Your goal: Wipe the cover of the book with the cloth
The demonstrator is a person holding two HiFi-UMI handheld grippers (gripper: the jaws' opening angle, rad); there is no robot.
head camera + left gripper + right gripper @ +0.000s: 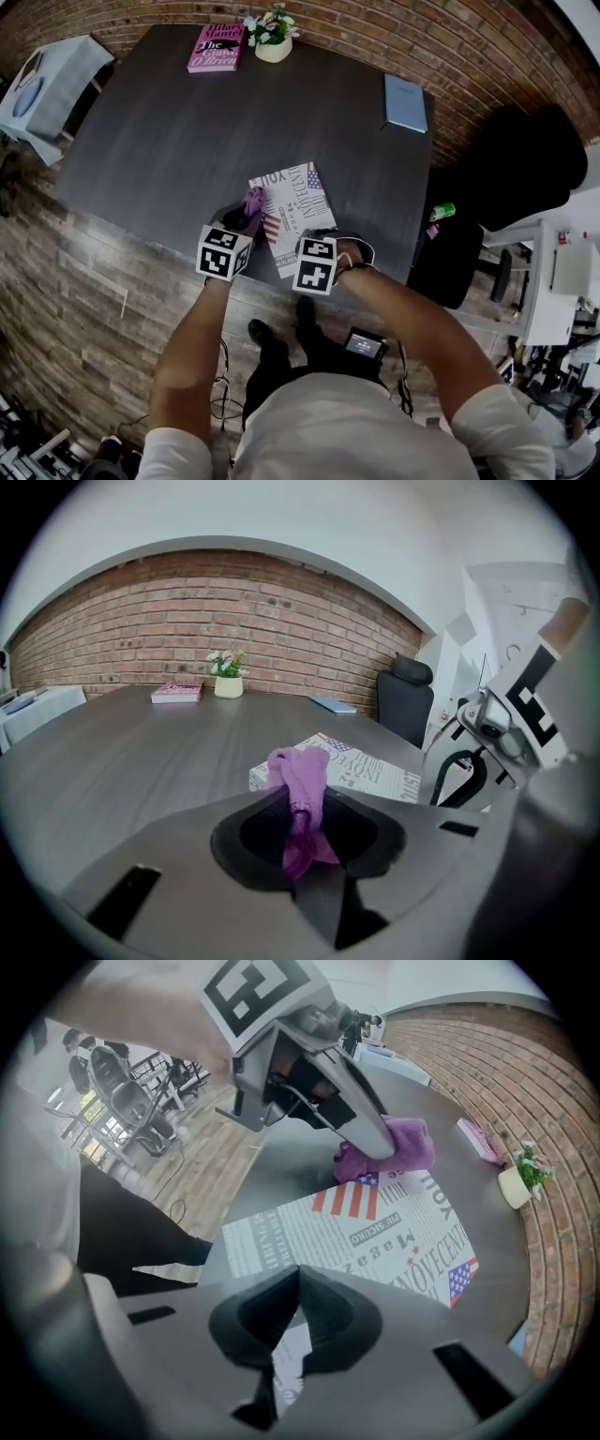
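A white book (pixel 295 216) with newsprint lettering and flag patches lies flat near the front edge of the dark table (pixel 178 131). My left gripper (pixel 246 217) is shut on a purple cloth (pixel 252 201), whose bunched end rests at the book's left edge. The cloth (pixel 302 799) runs between the pads and the book (pixel 375 769) lies just beyond it. My right gripper (pixel 330 240) is shut and empty, pointing steeply down over the book's near right corner. From the right gripper view I see the book's cover (pixel 375 1232), the cloth (pixel 394 1147) and the left gripper (pixel 319 1072) holding it.
A pink book (pixel 217 47) and a small potted plant (pixel 272 36) sit at the table's far edge. A blue notebook (pixel 405 101) lies at the far right. A black office chair (pixel 516 169) stands right of the table, and a pale side table (pixel 47 89) at the left.
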